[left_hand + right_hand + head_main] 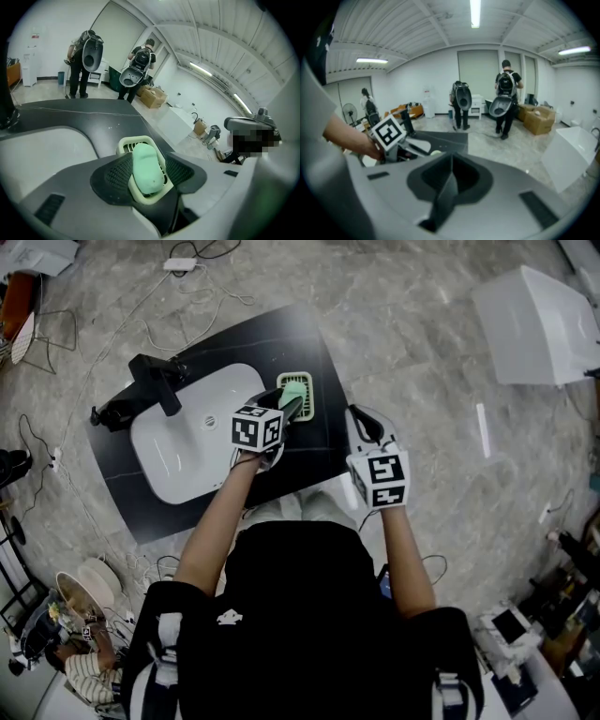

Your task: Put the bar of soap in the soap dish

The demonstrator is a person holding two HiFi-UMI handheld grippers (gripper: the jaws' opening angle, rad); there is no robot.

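grey marble floor (422,381) below us | black rectangular counter slab (319,442) with white oval basin (183,451) | our left gripper (287,404) open, straddling cream slotted plastic soap dish (136,140) | our right gripper (451,176) closed, empty | mint-green bar of soap (146,168) lying in dish

The floor (422,362) is grey marbled stone. A corded white power strip (180,263) lies at its far left and a white box (536,326) stands at the far right. White walls (436,70) rise to a ribbed white ceiling (417,28) lit by long strip lights (475,13). Cardboard boxes (538,118) sit on the right near the far wall, and a standing fan (348,112) is on the left.
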